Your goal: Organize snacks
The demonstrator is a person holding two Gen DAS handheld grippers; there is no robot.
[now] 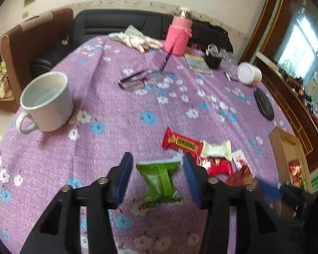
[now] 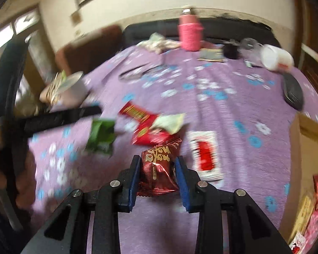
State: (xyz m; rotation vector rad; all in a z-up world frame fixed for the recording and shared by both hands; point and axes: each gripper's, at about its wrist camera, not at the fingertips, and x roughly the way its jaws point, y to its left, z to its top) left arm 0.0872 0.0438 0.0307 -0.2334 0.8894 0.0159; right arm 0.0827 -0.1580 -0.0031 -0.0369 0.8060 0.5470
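Pinching a crinkly foil snack packet (image 2: 159, 169), right tool (image 2: 158, 177) (left tool (image 1: 156, 169) spread over green pouch (image 1: 161, 185)).

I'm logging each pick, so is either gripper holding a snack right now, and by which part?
The right gripper pinches the dark red snack packet across its lower half, by its side edges. The left gripper is open around the green packet, holding nothing.
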